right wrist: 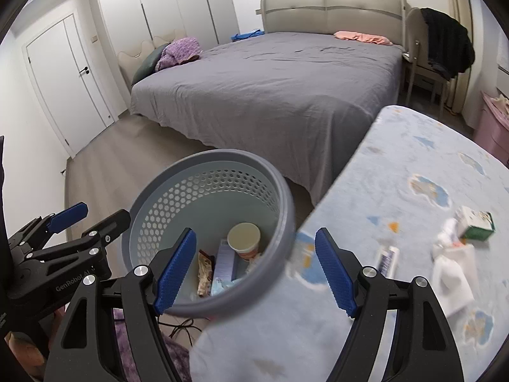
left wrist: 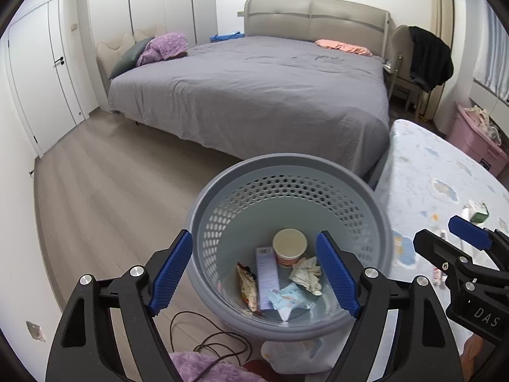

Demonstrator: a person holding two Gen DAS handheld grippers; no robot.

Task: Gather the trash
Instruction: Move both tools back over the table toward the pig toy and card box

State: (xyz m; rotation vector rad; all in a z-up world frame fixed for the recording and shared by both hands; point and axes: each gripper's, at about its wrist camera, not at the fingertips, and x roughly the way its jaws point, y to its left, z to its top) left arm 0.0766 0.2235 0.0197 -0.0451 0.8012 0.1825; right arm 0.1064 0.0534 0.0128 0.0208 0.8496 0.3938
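A grey perforated waste basket (left wrist: pixel 286 172) stands on the floor beside a table; it also shows in the right wrist view (right wrist: pixel 222 159). Inside lie a paper cup (left wrist: pixel 289 246), a slim box (left wrist: pixel 266 275), a snack wrapper (left wrist: pixel 248 286) and crumpled paper (left wrist: pixel 307 273). My left gripper (left wrist: pixel 254 273) is open and empty above the basket's near side. My right gripper (right wrist: pixel 256 272) is open and empty over the basket rim and table edge. On the table lie a small tube (right wrist: pixel 386 259), a green-and-white carton (right wrist: pixel 475 222) and white tissue (right wrist: pixel 453 273).
The table wears a light blue cloud-print cloth (right wrist: pixel 413 165). A large bed with a grey sheet (left wrist: pixel 254 89) stands behind the basket. A black cable (left wrist: pixel 210 340) and a purple fabric (left wrist: pixel 200 366) lie on the wooden floor. A pink bin (left wrist: pixel 477 143) stands at the right.
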